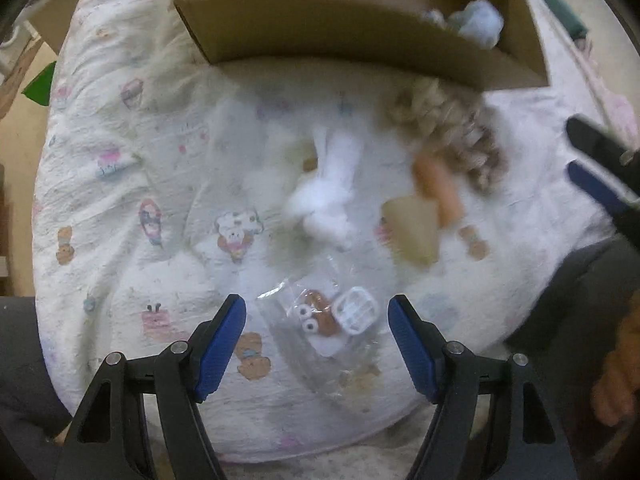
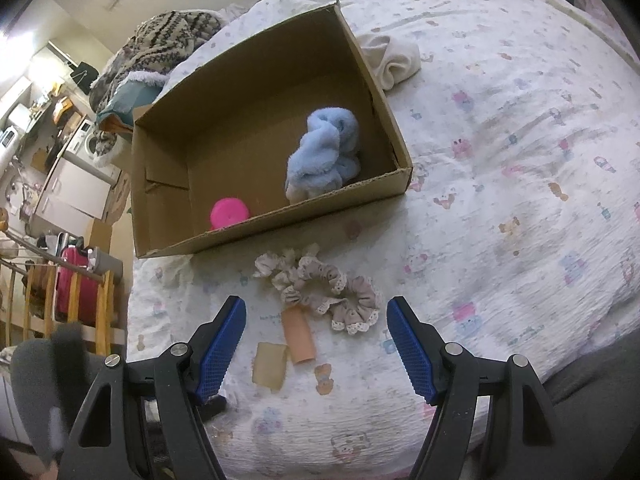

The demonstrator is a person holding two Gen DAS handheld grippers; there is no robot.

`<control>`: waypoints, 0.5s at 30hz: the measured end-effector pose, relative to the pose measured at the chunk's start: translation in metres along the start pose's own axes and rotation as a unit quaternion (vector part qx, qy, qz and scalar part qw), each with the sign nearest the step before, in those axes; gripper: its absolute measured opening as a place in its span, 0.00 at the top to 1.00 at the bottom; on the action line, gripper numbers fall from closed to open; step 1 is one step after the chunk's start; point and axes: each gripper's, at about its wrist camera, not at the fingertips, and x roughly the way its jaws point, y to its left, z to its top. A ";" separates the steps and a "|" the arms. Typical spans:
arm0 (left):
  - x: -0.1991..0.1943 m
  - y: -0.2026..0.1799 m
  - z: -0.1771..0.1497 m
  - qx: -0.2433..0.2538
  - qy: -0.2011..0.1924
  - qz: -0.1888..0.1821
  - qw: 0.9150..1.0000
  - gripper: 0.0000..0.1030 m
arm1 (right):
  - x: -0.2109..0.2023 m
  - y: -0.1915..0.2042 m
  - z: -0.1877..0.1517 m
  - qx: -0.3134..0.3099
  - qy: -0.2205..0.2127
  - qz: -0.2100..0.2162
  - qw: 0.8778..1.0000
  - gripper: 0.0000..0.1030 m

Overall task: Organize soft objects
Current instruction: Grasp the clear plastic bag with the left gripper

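Observation:
My left gripper points straight down at the bed, open, over a clear plastic packet holding a small brown googly-eyed toy and a white case; its pads do not touch it. Beyond lie a white fluffy toy, a beige tag, an orange piece and beige frilly scrunchies. My right gripper is open above the scrunchies, orange piece and tag. The cardboard box holds a blue fluffy item and a pink round thing.
The bed has a white quilt with cartoon prints. A cream cloth lies behind the box, and a patterned knit blanket is piled at the far corner. The right gripper's fingers show at the right of the left wrist view. Room furniture stands off the bed's left edge.

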 end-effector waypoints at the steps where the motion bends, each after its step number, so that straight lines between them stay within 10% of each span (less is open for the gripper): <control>1: 0.001 -0.003 -0.001 0.004 -0.006 0.004 1.000 0.31 | 0.001 -0.001 0.000 0.002 0.002 0.000 1.000 0.25; 9: 0.009 -0.020 -0.005 0.040 0.000 0.002 0.999 0.65 | 0.034 -0.009 -0.006 0.047 0.098 0.081 0.991 0.27; 15: -0.002 -0.027 -0.012 0.057 -0.014 0.010 0.998 0.81 | 0.071 0.019 -0.020 0.014 0.167 0.080 0.983 0.56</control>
